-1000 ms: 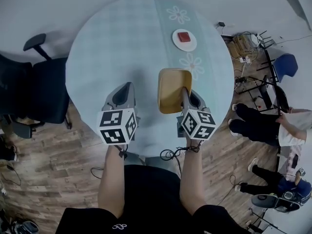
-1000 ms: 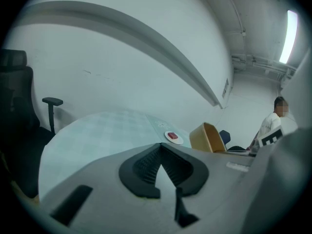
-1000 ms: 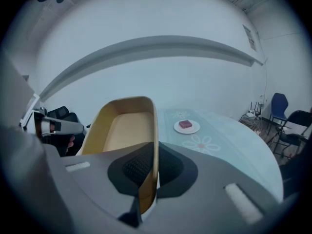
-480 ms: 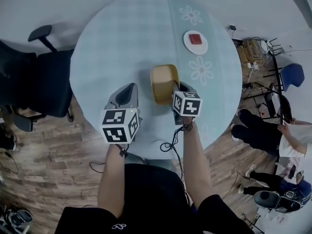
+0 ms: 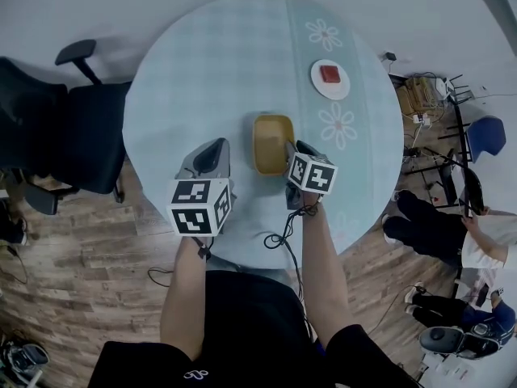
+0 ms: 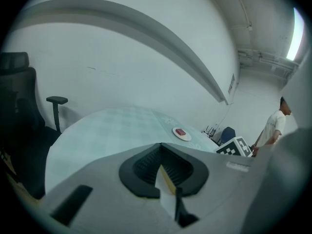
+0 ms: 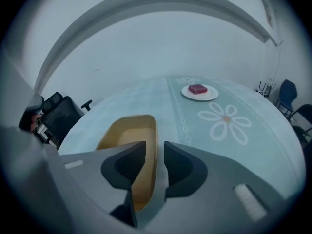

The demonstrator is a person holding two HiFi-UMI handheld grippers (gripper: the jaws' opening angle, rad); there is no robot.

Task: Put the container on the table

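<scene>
**Found the container [image 5: 272, 140] down on the table [image 5: 202, 71]**

Saw the yellow, open-topped container standing upright on the pale checked cloth, near the middle of the round table and a little toward its near edge. Noted its long side running away from the person.

Found the right gripper [image 5: 289, 147] at the container's right-hand wall, toward the near end, pointed forward and down. Read the jaws in the right gripper view as coming apart. Saw one jaw inside the container [image 7: 127, 133] and the other outside over the cloth. Made out a sliver of space on each side of the wall, with neither pad pressing on it.

Placed the left gripper [image 5: 216, 144] to the left of the container and apart from it, over the cloth near the table's edge. Read its jaws as pressed together at the tips, with only a thin wedge of light behind them.

Spotted a white plate [image 5: 318, 87] with a red block [image 5: 329, 73] farther back on the right, well apart from the container, between two flower prints [image 5: 338, 125]. Noted a dark office chair [image 5: 65, 136] beside the table on the left, on a wooden floor [image 5: 73, 281].
</scene>
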